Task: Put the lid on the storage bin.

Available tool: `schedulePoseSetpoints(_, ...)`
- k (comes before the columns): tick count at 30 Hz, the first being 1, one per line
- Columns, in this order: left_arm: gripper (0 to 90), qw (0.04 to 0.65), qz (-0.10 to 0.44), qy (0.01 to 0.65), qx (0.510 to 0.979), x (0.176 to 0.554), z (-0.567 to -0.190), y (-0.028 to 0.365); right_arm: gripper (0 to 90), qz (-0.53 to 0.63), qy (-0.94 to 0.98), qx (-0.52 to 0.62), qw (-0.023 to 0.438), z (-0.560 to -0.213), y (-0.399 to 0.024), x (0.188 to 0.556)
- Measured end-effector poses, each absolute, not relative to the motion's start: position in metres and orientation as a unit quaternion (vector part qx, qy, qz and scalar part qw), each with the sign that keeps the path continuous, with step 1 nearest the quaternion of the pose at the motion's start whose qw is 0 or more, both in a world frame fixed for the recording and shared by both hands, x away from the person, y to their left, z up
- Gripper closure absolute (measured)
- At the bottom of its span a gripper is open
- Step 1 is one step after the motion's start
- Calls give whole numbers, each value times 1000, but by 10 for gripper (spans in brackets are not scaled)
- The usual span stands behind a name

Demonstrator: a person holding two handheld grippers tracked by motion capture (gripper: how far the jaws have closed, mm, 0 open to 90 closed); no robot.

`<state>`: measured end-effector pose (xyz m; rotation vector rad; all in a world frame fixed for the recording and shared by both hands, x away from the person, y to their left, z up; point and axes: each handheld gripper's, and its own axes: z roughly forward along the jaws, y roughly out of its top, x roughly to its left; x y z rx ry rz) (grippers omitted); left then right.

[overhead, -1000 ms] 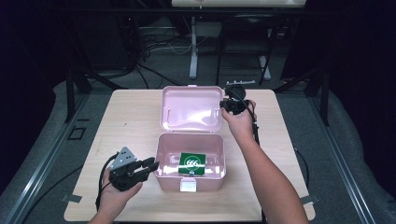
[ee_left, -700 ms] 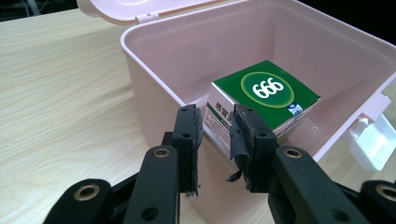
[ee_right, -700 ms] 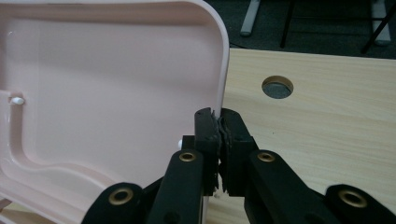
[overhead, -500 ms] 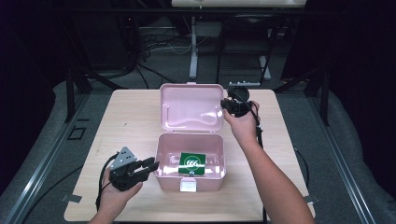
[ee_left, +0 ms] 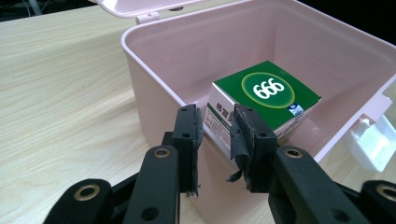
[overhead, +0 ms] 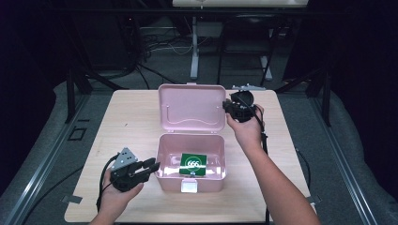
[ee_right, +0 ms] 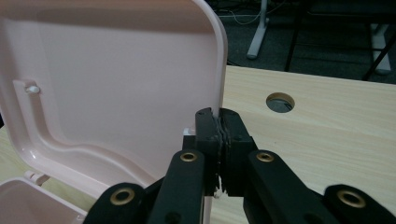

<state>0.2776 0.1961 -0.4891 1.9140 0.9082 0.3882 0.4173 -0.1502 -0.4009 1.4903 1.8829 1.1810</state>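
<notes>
Got my right gripper (ee_right: 219, 122) fingers clamped on the pink box (overhead: 191, 161) lid's (overhead: 191, 107) right edge; left gripper (ee_left: 219, 128) fingers gape empty beside the box's left wall.

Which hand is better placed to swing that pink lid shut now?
Right. The right gripper is clamped on the side edge of the raised lid, so it can swing it. The left gripper sits at the box's left wall.

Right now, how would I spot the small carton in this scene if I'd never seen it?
Find the open pink box in the middle of the wooden table. The carton lies inside it, on the floor. It has a dark green top with white "666" in a circle.
</notes>
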Motion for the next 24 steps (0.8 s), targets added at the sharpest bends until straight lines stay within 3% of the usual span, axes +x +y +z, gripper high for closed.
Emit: schedulePoseSetpoints(24,716,474,160,374,781,277,-489,196,878,456,682,513,255,-400,-153,388)
